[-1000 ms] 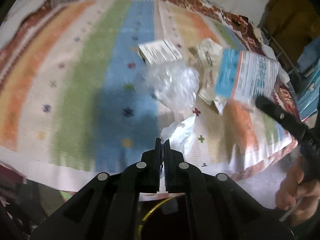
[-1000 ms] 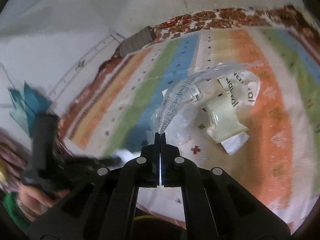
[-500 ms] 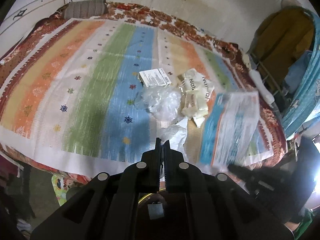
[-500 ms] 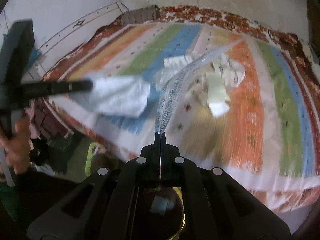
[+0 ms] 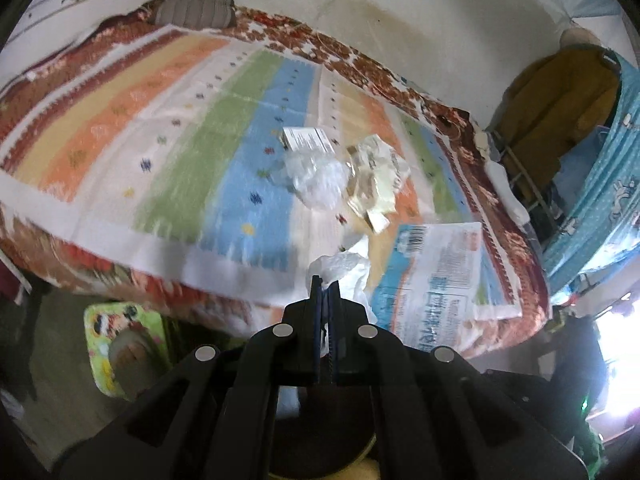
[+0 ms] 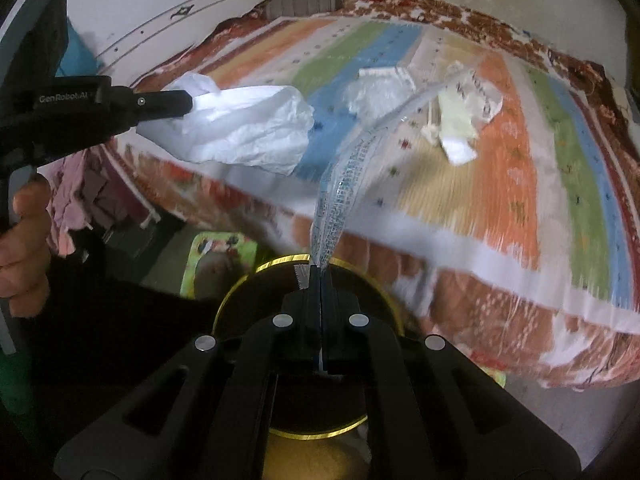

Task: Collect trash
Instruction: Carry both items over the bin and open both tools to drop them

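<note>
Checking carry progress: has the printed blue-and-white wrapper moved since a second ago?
Yes. The wrapper has come off the trash pile toward the bed's near edge.

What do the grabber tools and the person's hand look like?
Both are matte black plastic. The right tool has two flat narrow fingers, angular cut-out arms and four round silver studs; the left tool looks the same. Seen from the side, the left one carries white "GenRobot.AI" lettering on a pistol-style handle. The left hand is bare, no sleeve visible.
</note>
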`<state>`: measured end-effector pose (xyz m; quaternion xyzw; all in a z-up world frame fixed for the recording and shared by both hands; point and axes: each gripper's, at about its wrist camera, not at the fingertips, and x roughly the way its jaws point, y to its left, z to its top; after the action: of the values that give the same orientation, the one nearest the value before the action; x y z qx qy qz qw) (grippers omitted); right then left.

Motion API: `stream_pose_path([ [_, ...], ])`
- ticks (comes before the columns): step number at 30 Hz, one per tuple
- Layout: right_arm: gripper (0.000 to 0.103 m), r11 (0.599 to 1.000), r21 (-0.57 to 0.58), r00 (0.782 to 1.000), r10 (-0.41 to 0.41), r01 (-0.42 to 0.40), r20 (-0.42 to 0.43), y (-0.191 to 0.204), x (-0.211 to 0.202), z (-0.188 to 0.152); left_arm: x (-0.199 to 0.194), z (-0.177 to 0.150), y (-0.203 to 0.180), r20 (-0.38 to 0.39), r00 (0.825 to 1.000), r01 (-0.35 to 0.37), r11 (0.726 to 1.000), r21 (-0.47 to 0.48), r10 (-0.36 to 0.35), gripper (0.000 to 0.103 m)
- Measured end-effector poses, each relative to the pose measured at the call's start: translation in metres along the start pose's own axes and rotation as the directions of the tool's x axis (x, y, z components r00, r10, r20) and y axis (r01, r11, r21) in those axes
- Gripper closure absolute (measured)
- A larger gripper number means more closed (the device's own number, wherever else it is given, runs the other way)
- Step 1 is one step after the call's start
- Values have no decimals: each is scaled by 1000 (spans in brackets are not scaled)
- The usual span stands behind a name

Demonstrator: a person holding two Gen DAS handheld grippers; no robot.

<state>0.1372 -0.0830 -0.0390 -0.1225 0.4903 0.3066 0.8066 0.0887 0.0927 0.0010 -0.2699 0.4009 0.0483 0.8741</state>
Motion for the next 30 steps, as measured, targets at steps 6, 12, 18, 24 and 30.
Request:
stream_pose_path([
  [6,103,1000,9,998,14,-13,-59,6,0,-33,-4,-33,-12,3,998,-59,997,58,58,101],
  [12,103,999,40,990,39,-34,-135,14,10,-71,-2,-70,-20,-44,994,-91,989,121,96,101],
  [18,103,1000,20,979,12,-8,-202,25,24,-91,10,-95,-19,-103,984,-134,984,120,146,101],
  [24,103,996,85,955,55,-32,-291,22,48,-102,40,-112,-9,-239,954,-169,983,72,182,101],
  [30,97,978,209,944,77,-9,-321,-2,69,-102,57,-101,5,-260,940,-220,975,24,218,63],
])
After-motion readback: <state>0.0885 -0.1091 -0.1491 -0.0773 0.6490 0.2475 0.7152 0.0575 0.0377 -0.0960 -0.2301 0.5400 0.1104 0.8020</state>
